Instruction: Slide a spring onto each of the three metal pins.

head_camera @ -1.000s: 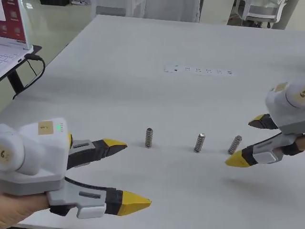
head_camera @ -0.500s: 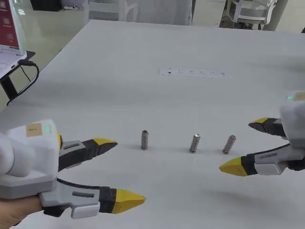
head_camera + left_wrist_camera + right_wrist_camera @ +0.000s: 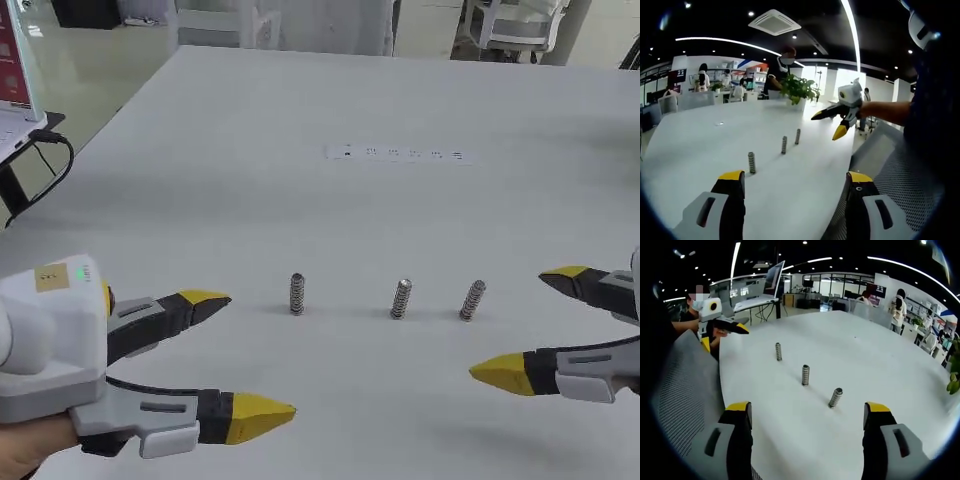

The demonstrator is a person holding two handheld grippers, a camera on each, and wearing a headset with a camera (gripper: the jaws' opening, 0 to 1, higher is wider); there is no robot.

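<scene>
Three short metal pins stand in a row on the white table, each wrapped in a coil spring: the left spring, the middle spring and the right spring, which leans. My left gripper hovers open at the near left, nothing between its yellow-tipped jaws. At the near right my right gripper is open and empty too. The left gripper view shows the row of springs ahead and the right gripper beyond. From the right gripper view, the leaning spring is nearest.
A white power strip lies flat further back on the table. A laptop on a stand with a black cable sits off the table's left edge. Office chairs stand beyond the far edge.
Both grippers have drawn back toward me and away from the springs, staying open. The head camera has shifted a little; the springs have not moved.
</scene>
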